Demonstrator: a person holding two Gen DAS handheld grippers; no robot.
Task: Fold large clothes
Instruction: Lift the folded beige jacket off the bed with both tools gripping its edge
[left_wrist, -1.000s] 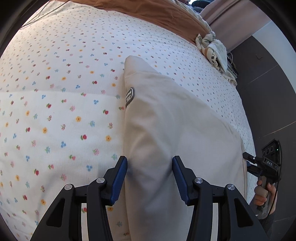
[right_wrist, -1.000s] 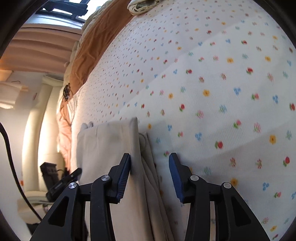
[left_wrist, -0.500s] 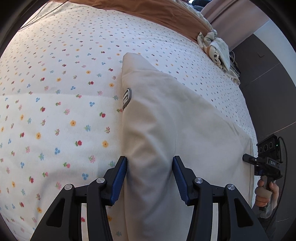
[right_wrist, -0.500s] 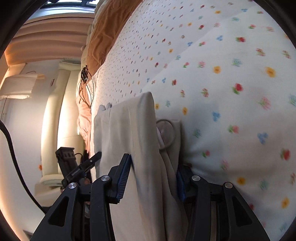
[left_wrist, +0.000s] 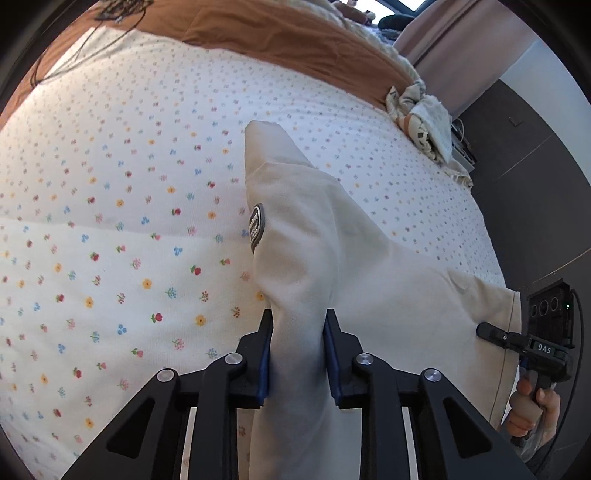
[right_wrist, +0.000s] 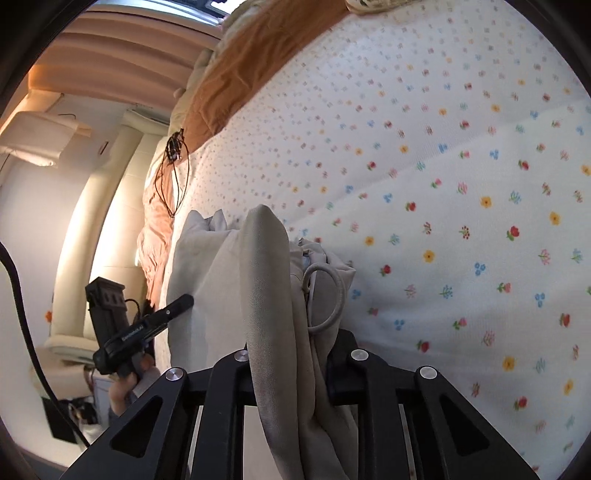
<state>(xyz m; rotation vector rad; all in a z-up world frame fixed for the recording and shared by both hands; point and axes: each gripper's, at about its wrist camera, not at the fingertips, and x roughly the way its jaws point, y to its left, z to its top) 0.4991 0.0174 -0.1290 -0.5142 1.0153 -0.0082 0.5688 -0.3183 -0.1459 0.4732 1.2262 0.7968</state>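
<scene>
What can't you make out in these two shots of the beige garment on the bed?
- Left wrist view: the badge lettering is too small to read.
- Right wrist view: right claw pads are buried under the beige garment.
- Left wrist view: the garment's near end is cut off by the frame edge below the left claw.

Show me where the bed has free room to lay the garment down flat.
Free: the flowered sheet left of the garment, up to the brown blanket. Also the strip between garment and crumpled cloth. Crowded: the near edge, where both grippers clamp fabric.
</scene>
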